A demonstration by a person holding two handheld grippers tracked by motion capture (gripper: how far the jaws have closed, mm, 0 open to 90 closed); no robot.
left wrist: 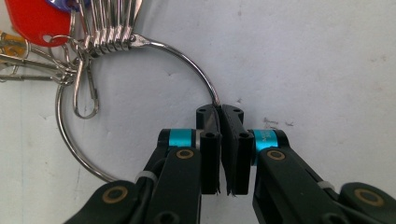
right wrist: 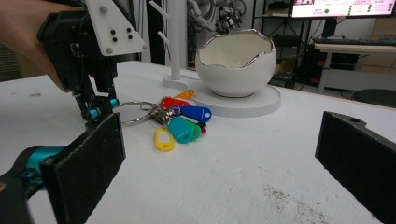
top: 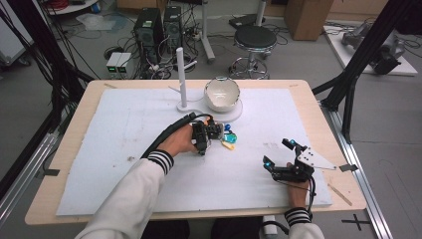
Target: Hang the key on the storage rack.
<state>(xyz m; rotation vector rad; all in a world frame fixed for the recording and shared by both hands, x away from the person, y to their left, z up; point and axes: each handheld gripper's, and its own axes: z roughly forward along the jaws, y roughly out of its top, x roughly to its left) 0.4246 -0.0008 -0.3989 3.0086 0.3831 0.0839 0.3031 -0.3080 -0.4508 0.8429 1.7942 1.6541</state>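
The left gripper [left wrist: 219, 116] has its jaws pressed together on the wire of a large key ring [left wrist: 187, 60], which lies flat on the white mat [left wrist: 303, 56]. In the left gripper view the ring curves away from the jaw tips toward the upper left, where a row of small clips [left wrist: 112, 28] hangs on it, with a red tag [left wrist: 32, 18] beyond them. In the high view the left gripper [top: 203, 142] points down at the mat with the tags [top: 229, 138] just to its right. The right gripper view shows the left gripper [right wrist: 99, 114] standing over the ring [right wrist: 133, 112], and past it the bunch of tags: yellow [right wrist: 164, 139], teal [right wrist: 180, 129], blue [right wrist: 195, 113] and red [right wrist: 172, 103].

The right gripper [top: 278, 153] rests well apart from the keys, its jaws wide open with nothing between them; its pads [right wrist: 88, 163] frame the tags from a distance.

Behind the tags stands an egg-shaped bowl [right wrist: 236, 63] on a round base [right wrist: 252, 103], and just beside it a white stand [right wrist: 175, 42] with pegs.
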